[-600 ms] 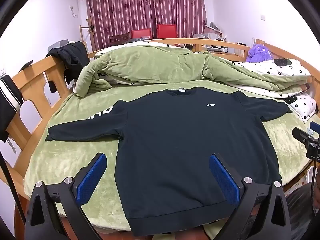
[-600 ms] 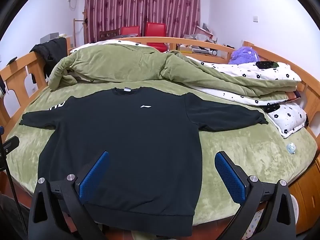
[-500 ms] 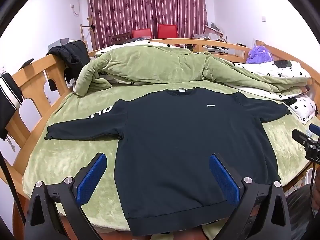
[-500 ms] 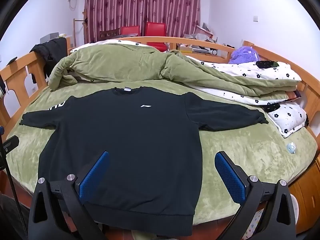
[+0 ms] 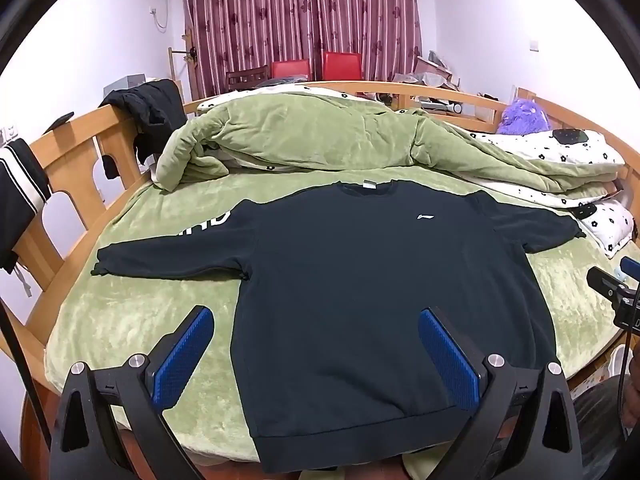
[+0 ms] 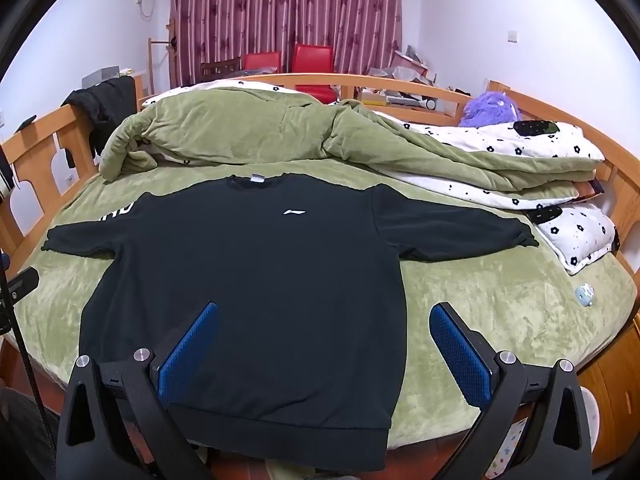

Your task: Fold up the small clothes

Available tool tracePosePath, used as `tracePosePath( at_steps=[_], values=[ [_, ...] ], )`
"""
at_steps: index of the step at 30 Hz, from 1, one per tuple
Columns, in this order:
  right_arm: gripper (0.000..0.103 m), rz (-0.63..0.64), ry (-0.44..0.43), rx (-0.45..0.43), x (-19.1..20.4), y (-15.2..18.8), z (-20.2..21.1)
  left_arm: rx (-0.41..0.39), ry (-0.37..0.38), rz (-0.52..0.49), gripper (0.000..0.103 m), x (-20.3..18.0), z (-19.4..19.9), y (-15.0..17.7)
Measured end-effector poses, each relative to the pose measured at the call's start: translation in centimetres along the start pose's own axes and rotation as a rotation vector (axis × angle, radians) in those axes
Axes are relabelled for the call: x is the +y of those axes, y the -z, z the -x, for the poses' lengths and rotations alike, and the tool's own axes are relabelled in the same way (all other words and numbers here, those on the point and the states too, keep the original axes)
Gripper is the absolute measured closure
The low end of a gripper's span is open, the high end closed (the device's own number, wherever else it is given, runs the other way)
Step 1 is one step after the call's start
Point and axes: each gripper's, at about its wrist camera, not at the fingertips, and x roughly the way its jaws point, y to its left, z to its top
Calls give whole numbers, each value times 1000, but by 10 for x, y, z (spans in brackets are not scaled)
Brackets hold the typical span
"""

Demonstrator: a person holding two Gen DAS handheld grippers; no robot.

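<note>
**Sweatshirt laid flat, both grippers poised above its hem**

The left gripper [image 5: 316,354] and the right gripper [image 6: 324,350] hang over the near edge of a bed, each with its blue-padded jaws spread wide and nothing between them. Beneath them a black sweatshirt [image 5: 360,280] lies face up on a green plush blanket [image 5: 132,320], sleeves stretched out to left and right, hem at the near edge and slightly overhanging it, collar toward the far side.

The fold looks not yet begun. The likely risks: a pinch that bites too deep could gather the soft blanket along with the cloth, and a pull on the overhanging hem could drag the whole garment off the bed. A grip on one layer alone would leave the fold crooked.

Farther back a green quilt [image 6: 248,136] is heaped across the bed, with flowered white bedding [image 6: 520,148] and a purple plush toy [image 6: 490,108] at far right. A wooden bed frame [image 5: 76,160] rings the mattress, a dark garment [image 5: 148,108] draped over it at left. Red chairs [image 6: 312,62] stand before maroon curtains [image 6: 280,12].
</note>
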Motion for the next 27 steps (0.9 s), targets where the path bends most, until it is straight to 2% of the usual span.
tracePosePath(
  at_steps=[27],
  values=[
    [0,-5,-8,5,3,1,2,-2,8,4,0,-4,2,1]
  ],
)
